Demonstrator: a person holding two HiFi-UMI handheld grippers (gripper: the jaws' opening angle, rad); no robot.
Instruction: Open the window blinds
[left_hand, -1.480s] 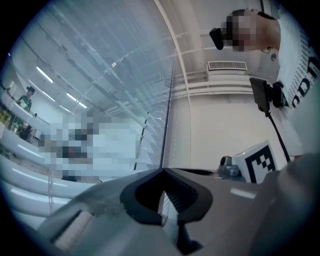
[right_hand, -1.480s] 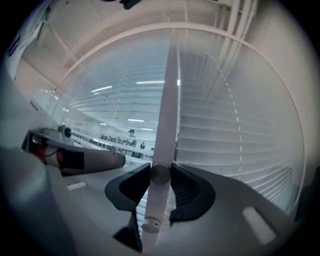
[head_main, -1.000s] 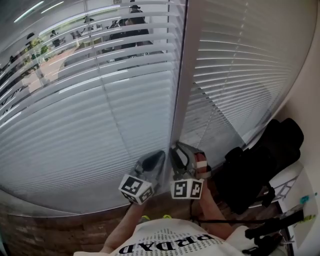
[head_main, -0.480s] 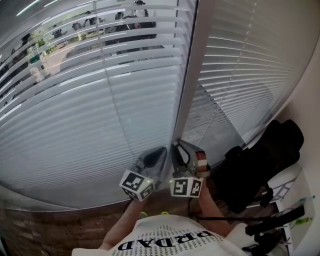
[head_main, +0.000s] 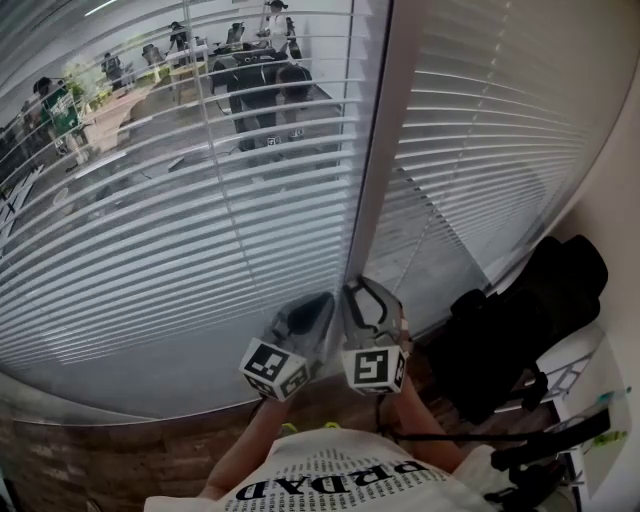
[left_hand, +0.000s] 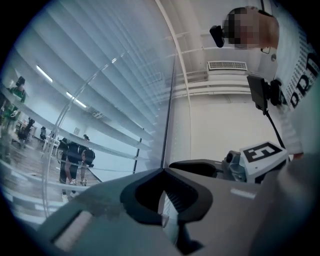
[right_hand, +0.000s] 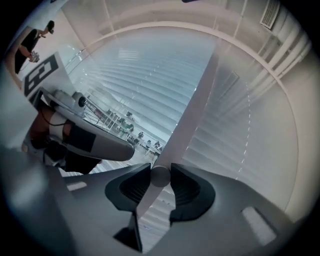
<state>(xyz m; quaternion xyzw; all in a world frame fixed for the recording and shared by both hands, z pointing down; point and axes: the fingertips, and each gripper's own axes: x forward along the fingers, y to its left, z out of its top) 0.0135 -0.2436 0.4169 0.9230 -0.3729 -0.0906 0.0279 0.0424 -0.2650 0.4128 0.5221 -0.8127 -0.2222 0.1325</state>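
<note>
The left blind (head_main: 180, 200) has its white slats tilted flat, and an office with people shows between them. The right blind (head_main: 500, 130) past the white mullion (head_main: 375, 150) stays closed. My right gripper (head_main: 358, 290) stands at the foot of the mullion. Its jaws have just been closing, and in the right gripper view its pads clamp the pale tilt wand (right_hand: 160, 176). My left gripper (head_main: 315, 305) hovers beside it on the left. In the left gripper view its jaw tips (left_hand: 161, 171) meet with nothing held.
A black bag (head_main: 520, 330) lies low at the right against the wall. White sheets and a black stand (head_main: 560, 440) sit at the bottom right. Brown wooden floor (head_main: 120, 460) runs under the window. The person's shirt fills the bottom middle.
The left blind's slats have tilted open, so more of the office shows through. My right gripper has rolled on the wand, its marker cube turning. The left gripper has stayed put.
</note>
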